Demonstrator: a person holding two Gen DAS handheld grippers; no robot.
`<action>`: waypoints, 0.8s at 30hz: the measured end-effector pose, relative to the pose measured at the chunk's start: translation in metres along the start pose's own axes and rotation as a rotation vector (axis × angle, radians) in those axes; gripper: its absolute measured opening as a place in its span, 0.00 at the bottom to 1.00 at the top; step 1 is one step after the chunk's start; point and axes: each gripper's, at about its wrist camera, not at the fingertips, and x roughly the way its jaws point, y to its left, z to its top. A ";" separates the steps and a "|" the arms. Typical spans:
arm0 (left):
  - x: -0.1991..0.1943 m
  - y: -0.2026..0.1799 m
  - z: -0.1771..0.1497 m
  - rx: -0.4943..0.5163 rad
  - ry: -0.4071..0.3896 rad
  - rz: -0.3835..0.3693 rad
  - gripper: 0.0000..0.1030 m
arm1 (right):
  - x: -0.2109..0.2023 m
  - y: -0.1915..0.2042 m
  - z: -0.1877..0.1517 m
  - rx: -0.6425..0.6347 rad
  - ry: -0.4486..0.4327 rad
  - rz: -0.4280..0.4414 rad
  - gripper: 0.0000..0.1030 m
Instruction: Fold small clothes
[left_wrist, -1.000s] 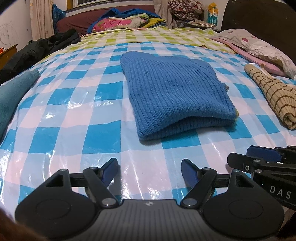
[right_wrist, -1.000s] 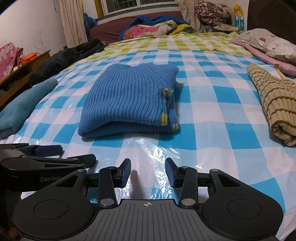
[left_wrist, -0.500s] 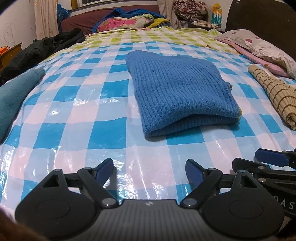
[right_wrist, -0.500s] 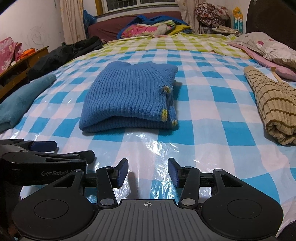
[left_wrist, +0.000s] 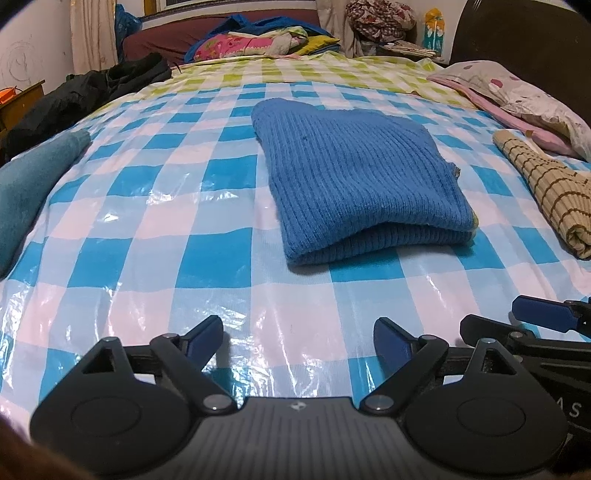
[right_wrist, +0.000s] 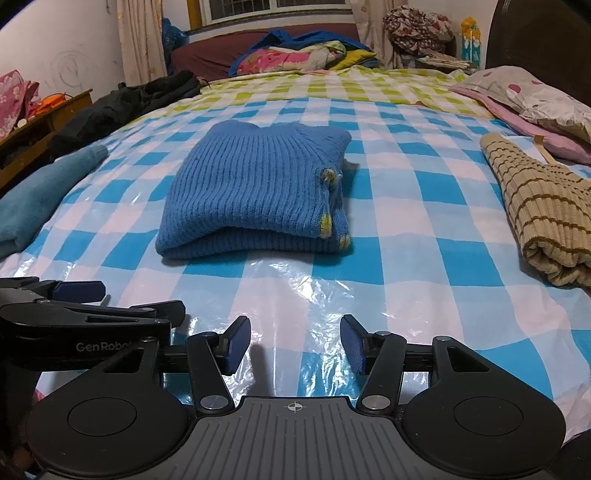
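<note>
Lying flat on the checked plastic sheet (left_wrist: 207, 258) over the bed, the blue knit sweater (left_wrist: 354, 192) sits folded in a thick rectangular bundle, roughly mid-bed. Long axis runs front-to-back, away from both cams. Folded edge faces the grippers; collar end points toward the far side w/ the window. In the right wrist view the sweater (right_wrist: 255, 195) shows its neckline at the far edge and yellow-trimmed edges stacked along its right side.

Left gripper (left_wrist: 298, 338): jaws spread wide, nothing between them, low over the sheet and well short of the sweater. Right gripper (right_wrist: 295, 345): jaws also spread, empty, near the sheet, also short of the sweater. Both sit side by side; each shows at the edge of the other's view.

Left of the sweater, apart from it: teal folded cloth (left_wrist: 29, 184). Right, also apart: tan striped knit (right_wrist: 543, 214), rolled/folded. Dark jacket (right_wrist: 125, 107) at the far left bed edge. Pillows (right_wrist: 532, 99) far right. Pile of colourful bedding (left_wrist: 258, 40) at the far end.
</note>
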 end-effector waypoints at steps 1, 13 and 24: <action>0.000 0.000 0.000 0.000 0.000 0.000 0.91 | 0.000 0.000 0.000 0.002 0.002 -0.003 0.53; 0.000 -0.003 -0.004 0.013 0.010 0.009 0.92 | 0.002 -0.001 -0.001 0.011 0.012 -0.030 0.54; 0.000 -0.005 -0.002 0.030 0.018 0.027 0.91 | 0.005 -0.001 -0.001 0.008 0.028 -0.044 0.54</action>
